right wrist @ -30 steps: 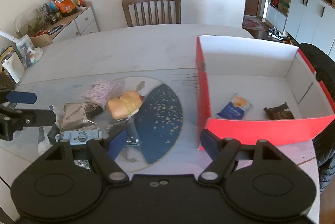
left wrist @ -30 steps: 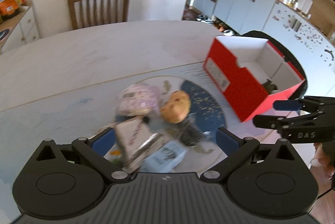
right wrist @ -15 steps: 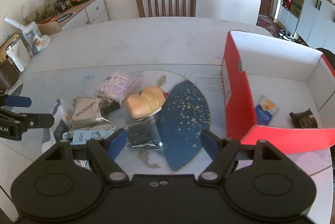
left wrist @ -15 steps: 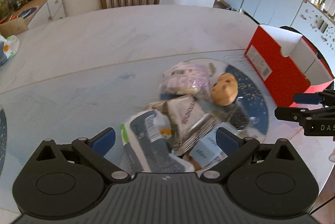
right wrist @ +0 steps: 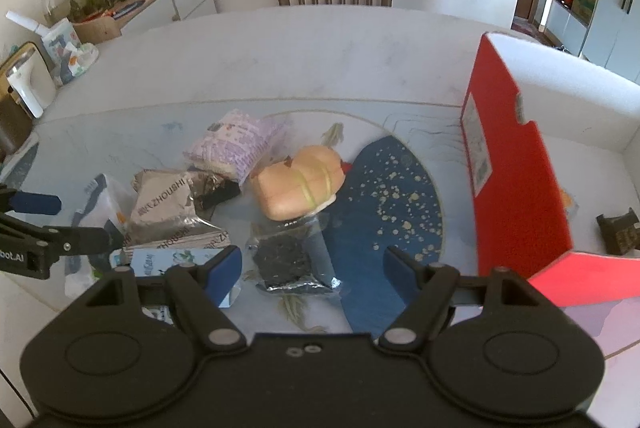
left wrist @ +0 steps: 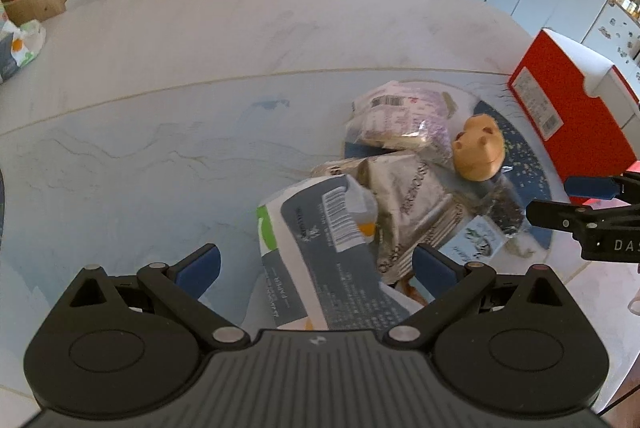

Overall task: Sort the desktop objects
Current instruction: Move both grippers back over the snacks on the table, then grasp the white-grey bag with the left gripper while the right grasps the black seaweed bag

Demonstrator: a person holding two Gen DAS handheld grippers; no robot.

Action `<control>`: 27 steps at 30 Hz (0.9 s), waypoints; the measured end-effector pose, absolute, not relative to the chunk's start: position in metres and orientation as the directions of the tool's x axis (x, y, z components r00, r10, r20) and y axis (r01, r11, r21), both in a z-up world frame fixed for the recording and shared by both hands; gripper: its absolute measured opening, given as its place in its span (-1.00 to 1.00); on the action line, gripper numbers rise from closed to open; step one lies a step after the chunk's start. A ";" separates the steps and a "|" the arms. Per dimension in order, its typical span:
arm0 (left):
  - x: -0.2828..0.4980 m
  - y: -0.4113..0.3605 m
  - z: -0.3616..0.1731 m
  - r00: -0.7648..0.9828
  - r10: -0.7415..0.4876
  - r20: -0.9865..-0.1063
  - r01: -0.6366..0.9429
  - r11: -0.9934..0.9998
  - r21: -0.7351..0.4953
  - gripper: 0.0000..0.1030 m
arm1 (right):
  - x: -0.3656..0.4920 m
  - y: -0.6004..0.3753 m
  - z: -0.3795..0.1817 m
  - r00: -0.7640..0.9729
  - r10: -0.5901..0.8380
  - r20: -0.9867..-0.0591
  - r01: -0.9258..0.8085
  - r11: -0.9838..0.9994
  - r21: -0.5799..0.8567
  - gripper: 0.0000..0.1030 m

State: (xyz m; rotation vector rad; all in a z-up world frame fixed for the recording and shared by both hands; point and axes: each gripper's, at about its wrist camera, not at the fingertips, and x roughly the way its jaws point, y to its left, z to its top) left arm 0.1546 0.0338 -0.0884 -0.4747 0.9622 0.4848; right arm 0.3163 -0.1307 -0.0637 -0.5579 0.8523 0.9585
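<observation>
Right now my left tongs are spread wide, straddling the grey-and-white tissue pack at 12 o'clock; my right tongs are also spread, empty, over the dark seed packet. Beyond lie a silver pouch, a purple packet and a tan plush toy, with the red box at 2 o'clock. I'd centre the pack between the pads, then close gently so the soft wrapper doesn't slip.
</observation>
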 end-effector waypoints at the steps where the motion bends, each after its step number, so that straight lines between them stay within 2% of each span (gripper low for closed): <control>1: 0.154 0.036 -0.091 0.478 0.175 -0.861 -0.591 0.789 -0.168 0.99 | 0.317 -0.129 -0.066 0.300 0.470 -0.830 -0.878 0.477 -0.047 0.50; 17: 0.155 0.048 -0.116 0.448 0.148 -0.882 -0.622 0.760 -0.188 0.99 | 0.326 -0.111 -0.101 0.263 0.400 -0.878 -0.873 0.486 -0.040 0.46; 22: 0.147 0.055 -0.119 0.473 0.118 -0.873 -0.645 0.721 -0.252 0.97 | 0.330 -0.111 -0.101 0.258 0.408 -0.876 -0.867 0.497 -0.023 0.47; 27: 0.146 0.058 -0.121 0.469 0.125 -0.874 -0.651 0.718 -0.246 0.91 | 0.328 -0.112 -0.102 0.288 0.401 -0.870 -0.872 0.486 -0.065 0.33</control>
